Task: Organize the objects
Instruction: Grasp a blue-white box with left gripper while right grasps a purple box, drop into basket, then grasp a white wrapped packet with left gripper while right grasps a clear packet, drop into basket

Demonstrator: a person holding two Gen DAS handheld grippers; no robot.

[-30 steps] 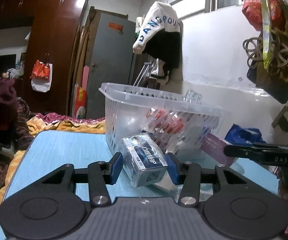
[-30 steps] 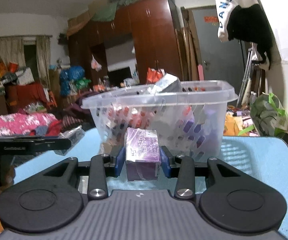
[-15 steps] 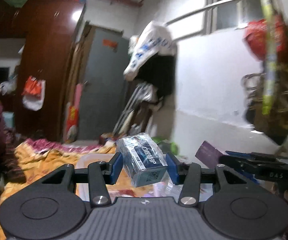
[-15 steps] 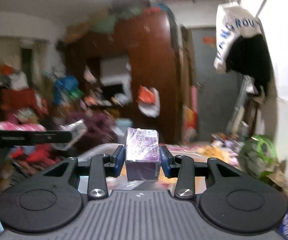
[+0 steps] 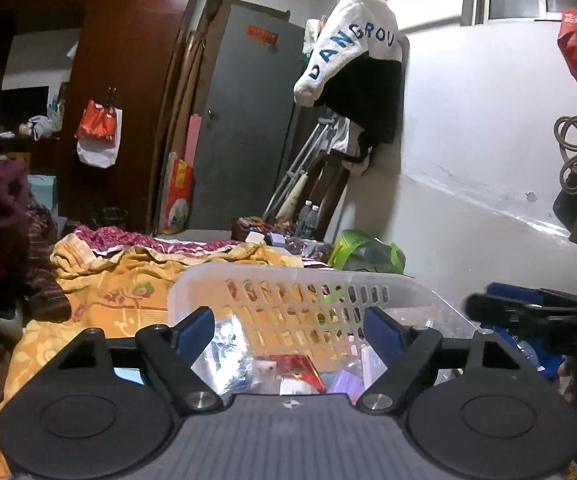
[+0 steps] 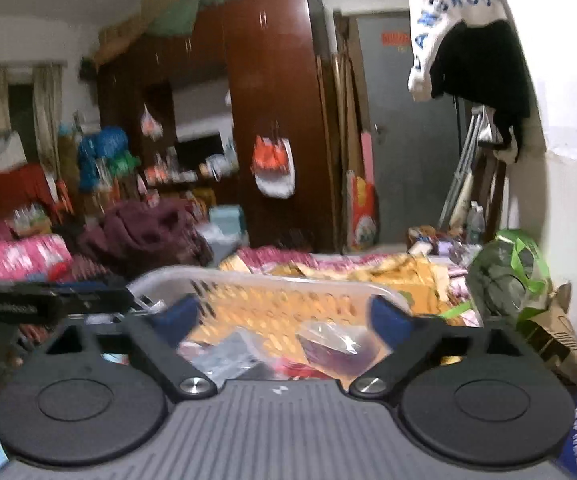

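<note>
Both grippers have let go since the earlier frames: the boxes they carried over the basket are no longer between the fingers.

Largest in view is the clear slotted basket (image 5: 304,292), sitting low in front of both cameras and already crowded with packets. Above it the left gripper (image 5: 288,330) has its blue pads spread wide with nothing between them. The right gripper (image 6: 284,316) is likewise parted and empty. A purple wrapped box (image 6: 338,350) lies tilted on the heap in the right wrist view; the blue-and-silver box cannot be picked out for certain among the contents.

My judgement: the pile is loose, so the purple box could slide or tip out if a finger clips the basket rim on withdrawal.
</note>
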